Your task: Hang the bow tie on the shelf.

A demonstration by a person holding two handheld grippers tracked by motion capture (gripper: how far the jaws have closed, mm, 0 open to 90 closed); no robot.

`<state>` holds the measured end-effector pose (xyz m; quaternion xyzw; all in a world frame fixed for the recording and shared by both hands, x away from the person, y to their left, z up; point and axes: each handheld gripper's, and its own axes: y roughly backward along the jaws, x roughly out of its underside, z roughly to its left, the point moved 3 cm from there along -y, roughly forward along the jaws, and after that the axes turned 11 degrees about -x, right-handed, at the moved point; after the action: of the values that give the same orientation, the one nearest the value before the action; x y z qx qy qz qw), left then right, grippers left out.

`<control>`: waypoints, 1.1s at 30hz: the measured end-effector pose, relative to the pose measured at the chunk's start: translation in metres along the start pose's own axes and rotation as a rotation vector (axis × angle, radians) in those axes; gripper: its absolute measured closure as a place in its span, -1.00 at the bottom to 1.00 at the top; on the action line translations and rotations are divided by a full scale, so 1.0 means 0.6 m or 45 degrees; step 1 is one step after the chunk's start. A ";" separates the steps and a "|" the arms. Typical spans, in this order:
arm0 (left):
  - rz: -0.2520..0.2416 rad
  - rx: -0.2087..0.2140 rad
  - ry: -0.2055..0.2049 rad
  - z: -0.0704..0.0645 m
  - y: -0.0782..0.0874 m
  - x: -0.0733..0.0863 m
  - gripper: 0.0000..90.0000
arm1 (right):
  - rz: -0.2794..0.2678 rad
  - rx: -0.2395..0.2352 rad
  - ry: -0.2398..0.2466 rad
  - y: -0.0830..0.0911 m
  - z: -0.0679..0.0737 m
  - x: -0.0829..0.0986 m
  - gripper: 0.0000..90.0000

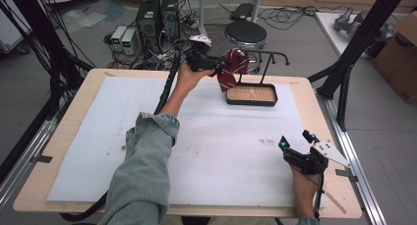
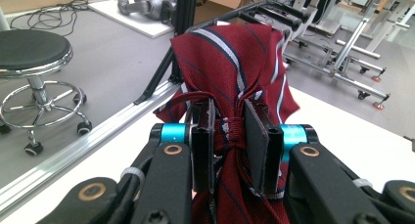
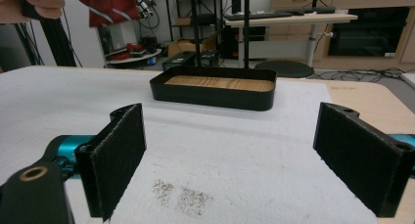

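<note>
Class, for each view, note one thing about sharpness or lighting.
High view: even light, soft detail, faint shadow beside the tray. Left gripper view: the tie is sharp, the stool softer. Right gripper view: the near pads are slightly soft.

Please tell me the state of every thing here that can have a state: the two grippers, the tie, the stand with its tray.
Left gripper: shut on the tie, raised near the stand's bar.
Right gripper: open, holding nothing, low over the white mat.
Tie: bunched, lifted off the table.
Stand: upright, nothing clearly hanging on its bar.
Tray: empty.
</note>
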<state>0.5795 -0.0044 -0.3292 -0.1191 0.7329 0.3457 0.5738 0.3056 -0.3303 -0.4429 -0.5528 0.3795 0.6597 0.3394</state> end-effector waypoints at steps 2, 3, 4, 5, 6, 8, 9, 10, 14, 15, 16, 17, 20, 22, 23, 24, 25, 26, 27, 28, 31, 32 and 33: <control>-0.005 -0.015 -0.030 -0.004 -0.007 0.004 0.64 | 0.000 0.001 -0.001 0.000 0.000 0.000 -0.75; -0.003 -0.022 -0.043 -0.006 -0.011 0.006 0.64 | 0.000 0.001 -0.001 0.000 0.000 0.000 -0.75; 0.001 -0.029 -0.055 -0.008 -0.014 0.008 0.64 | 0.000 0.000 -0.004 0.000 0.000 0.000 -0.75; 0.005 -0.035 -0.064 -0.010 -0.018 0.011 0.64 | 0.000 0.000 -0.003 0.000 0.000 0.000 -0.75; 0.009 -0.037 -0.068 -0.012 -0.022 0.015 0.64 | 0.000 0.000 -0.003 0.000 0.000 0.000 -0.75; 0.035 -0.045 -0.083 -0.015 -0.032 0.023 0.64 | 0.000 -0.001 -0.002 0.000 0.000 0.000 -0.75; 0.046 -0.053 -0.092 -0.017 -0.037 0.028 0.64 | 0.002 -0.001 -0.003 0.000 0.000 0.000 -0.75; 0.055 -0.060 -0.101 -0.019 -0.042 0.032 0.64 | 0.001 -0.001 -0.003 0.000 0.000 0.000 -0.75; 0.053 -0.077 -0.104 -0.020 -0.055 0.043 0.64 | 0.001 -0.003 -0.003 0.000 0.000 0.000 -0.75; 0.050 -0.084 -0.105 -0.020 -0.057 0.044 0.64 | 0.001 -0.004 -0.004 0.000 0.000 0.000 -0.75; 0.044 -0.091 -0.107 -0.020 -0.059 0.046 0.64 | -0.001 -0.004 -0.004 0.000 0.000 0.000 -0.75; 0.038 -0.098 -0.111 -0.021 -0.061 0.047 0.63 | 0.001 -0.003 -0.007 0.000 0.000 0.000 -0.75; 0.018 -0.110 -0.112 -0.022 -0.066 0.049 0.62 | 0.002 -0.004 -0.005 0.000 -0.001 0.000 -0.75; 0.009 -0.115 -0.119 -0.023 -0.068 0.050 0.62 | 0.003 -0.003 -0.009 0.000 0.000 0.000 -0.75; 0.009 -0.115 -0.119 -0.023 -0.068 0.050 0.61 | 0.004 -0.002 -0.009 0.000 0.000 0.000 -0.75; 0.005 -0.122 -0.117 -0.024 -0.071 0.051 0.59 | 0.003 -0.003 -0.008 0.000 -0.001 0.000 -0.75; 0.005 -0.122 -0.117 -0.024 -0.071 0.051 0.57 | 0.003 -0.003 -0.009 0.000 -0.001 0.000 -0.75; 0.007 -0.126 -0.116 -0.024 -0.073 0.053 0.55 | 0.003 -0.003 -0.009 0.000 -0.001 0.000 -0.75; 0.007 -0.130 -0.114 -0.024 -0.073 0.054 0.54 | 0.002 -0.004 -0.010 0.000 -0.001 0.000 -0.75; 0.006 -0.129 -0.108 -0.024 -0.074 0.055 0.51 | 0.003 -0.004 -0.009 0.000 -0.001 0.000 -0.75; 0.004 -0.124 -0.104 -0.023 -0.074 0.055 0.49 | 0.002 -0.003 -0.012 0.000 -0.001 0.000 -0.75; 0.007 -0.126 -0.106 -0.023 -0.073 0.055 0.49 | 0.002 -0.003 -0.013 0.000 0.000 0.000 -0.75; 0.009 -0.122 -0.116 -0.023 -0.072 0.055 0.48 | 0.000 -0.003 -0.013 0.000 0.000 0.000 -0.75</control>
<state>0.5835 -0.0377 -0.3745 -0.1279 0.6890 0.3877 0.5989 0.3058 -0.3305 -0.4430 -0.5499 0.3770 0.6630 0.3405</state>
